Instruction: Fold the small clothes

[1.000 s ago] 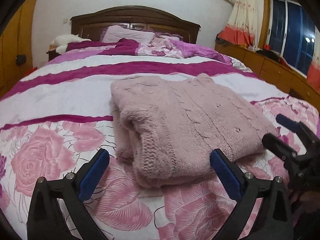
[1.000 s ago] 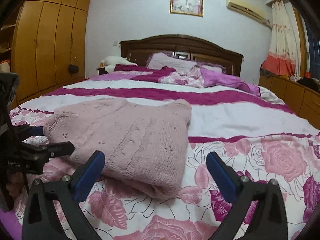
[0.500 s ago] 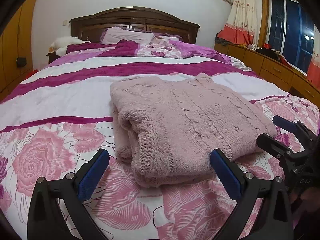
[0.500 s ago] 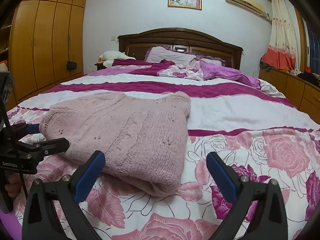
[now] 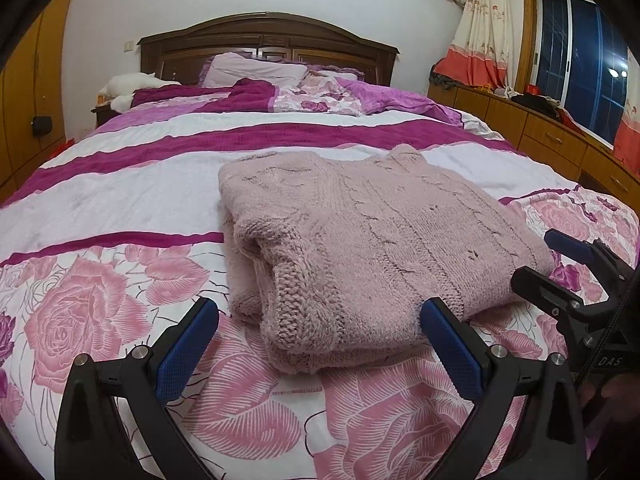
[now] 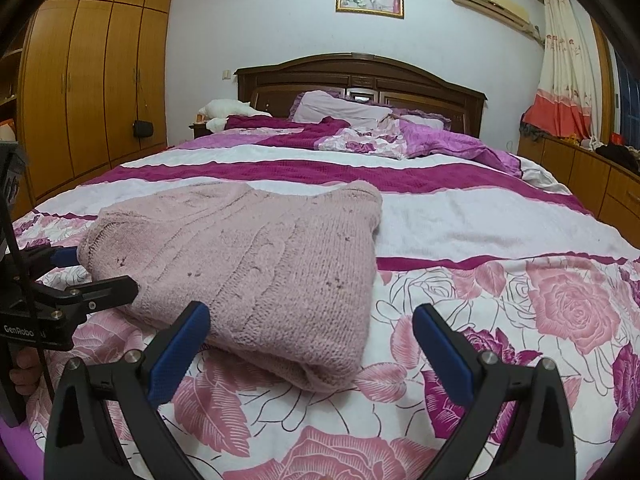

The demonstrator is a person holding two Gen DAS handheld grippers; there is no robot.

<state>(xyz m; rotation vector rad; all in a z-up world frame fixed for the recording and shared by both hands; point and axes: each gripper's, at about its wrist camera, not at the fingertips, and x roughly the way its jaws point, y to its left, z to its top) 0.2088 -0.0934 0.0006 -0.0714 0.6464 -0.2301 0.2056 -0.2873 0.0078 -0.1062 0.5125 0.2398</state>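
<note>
A pale pink knitted sweater (image 5: pixel 360 240) lies folded into a thick rectangle on the bed, also seen in the right wrist view as the sweater (image 6: pixel 256 264). My left gripper (image 5: pixel 320 344) is open at the sweater's near edge, holding nothing. My right gripper (image 6: pixel 312 344) is open too, just short of the sweater's near right corner. Each gripper shows in the other's view: the right gripper (image 5: pixel 560 268) at the sweater's right side, the left gripper (image 6: pixel 84 276) at its left side.
The bedspread (image 6: pixel 500 312) has pink roses near me and white and magenta stripes (image 6: pixel 360 176) farther back. Pillows (image 6: pixel 340 110) and a crumpled purple quilt (image 6: pixel 452 144) lie by the dark headboard (image 6: pixel 360 76). A wooden wardrobe (image 6: pixel 88 80) stands left, low cabinets (image 5: pixel 540 132) right.
Both grippers have risen and drawn back a little from the sweater, staying open. The sweater has not moved.
</note>
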